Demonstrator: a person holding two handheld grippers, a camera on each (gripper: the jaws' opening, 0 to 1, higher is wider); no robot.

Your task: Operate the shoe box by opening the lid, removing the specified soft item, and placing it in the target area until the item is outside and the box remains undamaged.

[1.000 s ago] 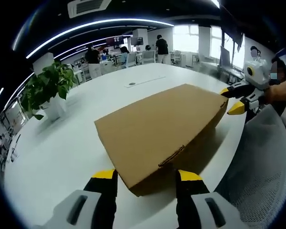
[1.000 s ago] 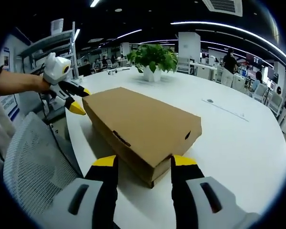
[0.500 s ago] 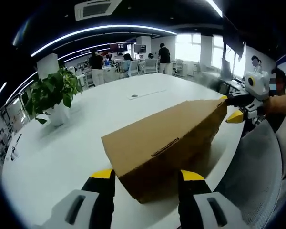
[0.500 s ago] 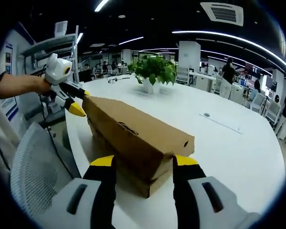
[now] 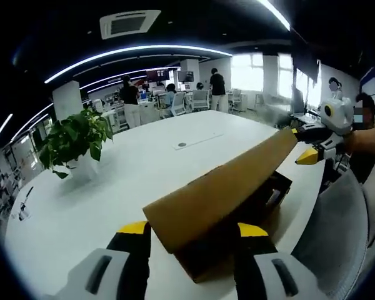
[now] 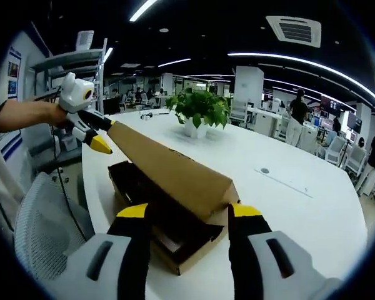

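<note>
The brown cardboard shoe box stands on the white table (image 5: pixel 112 187), and its lid (image 5: pixel 225 187) (image 6: pixel 169 169) is tilted up off the base (image 6: pixel 181 259). My left gripper (image 5: pixel 194 229) has one end of the lid between its yellow-tipped jaws. It also appears in the right gripper view, at the far end of the lid (image 6: pixel 103 133). My right gripper (image 6: pixel 190 210) clasps the other end, and the left gripper view has it at the far corner (image 5: pixel 300 144). The box's inside (image 6: pixel 144 187) is dark, so I cannot make out what it holds.
A potted green plant (image 5: pixel 75 137) (image 6: pixel 199 109) stands on the table beyond the box. A grey mesh chair (image 5: pixel 337 237) (image 6: pixel 44 219) sits against the table edge beside the box. Several people stand among desks far behind.
The lid was flat on the box a second ago. Both grippers have risen with it, the lid has swung up, and the dark inside of the box now shows.
</note>
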